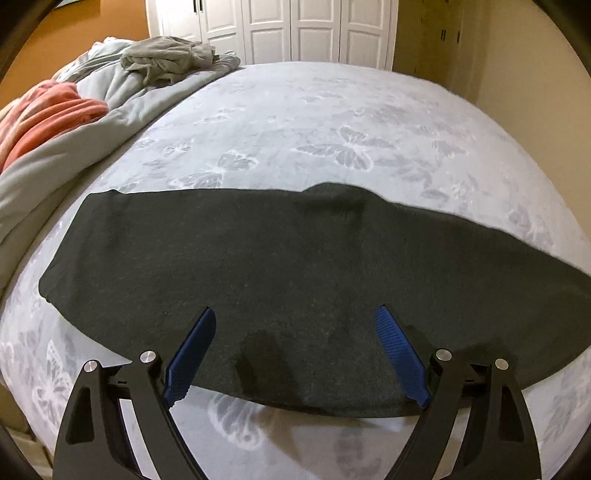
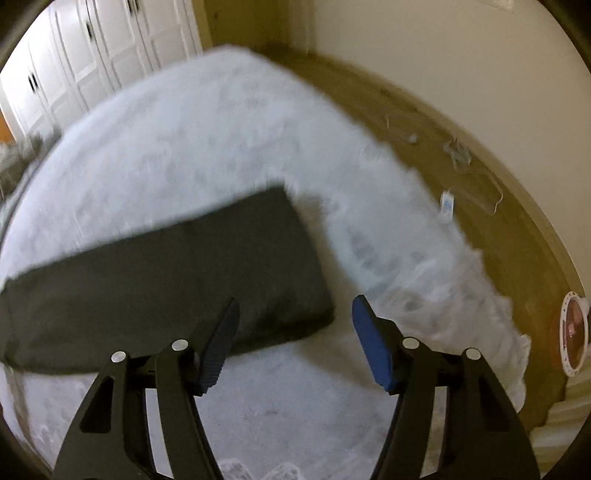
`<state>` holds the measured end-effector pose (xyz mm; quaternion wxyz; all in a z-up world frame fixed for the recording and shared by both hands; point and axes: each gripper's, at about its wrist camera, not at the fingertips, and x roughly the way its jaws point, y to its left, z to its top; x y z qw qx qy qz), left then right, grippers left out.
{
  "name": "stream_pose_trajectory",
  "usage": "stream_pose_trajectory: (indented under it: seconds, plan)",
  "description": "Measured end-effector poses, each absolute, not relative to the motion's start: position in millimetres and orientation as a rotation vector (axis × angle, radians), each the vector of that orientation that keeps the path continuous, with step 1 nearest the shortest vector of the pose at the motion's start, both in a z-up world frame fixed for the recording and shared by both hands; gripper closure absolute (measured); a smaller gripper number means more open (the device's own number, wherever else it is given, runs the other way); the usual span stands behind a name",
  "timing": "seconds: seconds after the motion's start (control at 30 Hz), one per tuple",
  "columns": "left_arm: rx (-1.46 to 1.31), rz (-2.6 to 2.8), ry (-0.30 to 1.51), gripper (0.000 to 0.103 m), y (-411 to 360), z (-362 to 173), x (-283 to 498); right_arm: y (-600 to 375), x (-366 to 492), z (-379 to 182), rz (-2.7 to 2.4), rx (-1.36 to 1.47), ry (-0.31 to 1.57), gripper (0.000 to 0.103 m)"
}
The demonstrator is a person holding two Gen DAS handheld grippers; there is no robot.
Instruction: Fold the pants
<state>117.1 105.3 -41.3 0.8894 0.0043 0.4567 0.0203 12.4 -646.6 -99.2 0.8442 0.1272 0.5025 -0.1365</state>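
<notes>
Dark grey pants point(image 1: 280, 266) lie flat in a long folded strip across a pale butterfly-print bedspread point(image 1: 332, 122). My left gripper point(image 1: 295, 317) is open and empty, hovering over the strip's near edge, its blue pads spread wide. In the blurred right wrist view the strip's right end point(image 2: 184, 280) lies on the bed. My right gripper point(image 2: 293, 306) is open and empty, just above and beside the pants' near right corner.
A heap of grey bedding point(image 1: 110, 96), an orange blanket point(image 1: 48, 114) and a grey garment point(image 1: 170, 55) sits at the bed's far left. White closet doors point(image 1: 295, 29) stand behind. The bed's right edge drops to a wooden floor point(image 2: 480, 206) with small items.
</notes>
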Motion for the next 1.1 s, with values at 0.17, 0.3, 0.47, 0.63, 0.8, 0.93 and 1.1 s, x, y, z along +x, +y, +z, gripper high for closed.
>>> stream_pose_trajectory:
  seconds: [0.17, 0.3, 0.47, 0.63, 0.8, 0.93, 1.1]
  plan:
    - [-0.073, 0.09, 1.035, 0.017, 130.2, -55.3, 132.4, -644.7, 11.2, -82.1, -0.32, 0.289, 1.024, 0.053]
    - [-0.271, 0.057, 1.062, 0.017, 158.5, -58.0, 135.6, -660.6, 2.7, -100.7, -0.335, 0.533, 1.069, 0.019]
    - [-0.249, 0.024, 1.101, 0.017, 159.0, -59.5, 132.8, -654.4, 9.4, -106.4, -0.338, 0.575, 1.044, 0.037]
    - [-0.043, 0.013, 1.15, 0.017, 142.2, -67.8, 131.1, -650.6, 16.6, -102.4, -0.336, 0.692, 0.992, 0.098]
    - [0.044, 0.06, 1.132, 0.017, 135.7, -64.9, 124.4, -608.4, 14.3, -29.5, -0.163, 0.754, 0.722, 0.098]
    - [0.004, 0.125, 1.055, 0.017, 148.4, -47.3, 119.0, -519.1, 26.8, 34.0, 0.064, 0.625, 0.584, 0.098]
    - [-0.192, 0.142, 0.977, 0.016, 179.9, -27.0, 113.0, -369.8, 54.3, 63.1, 0.329, 0.38, 0.605, 0.098]
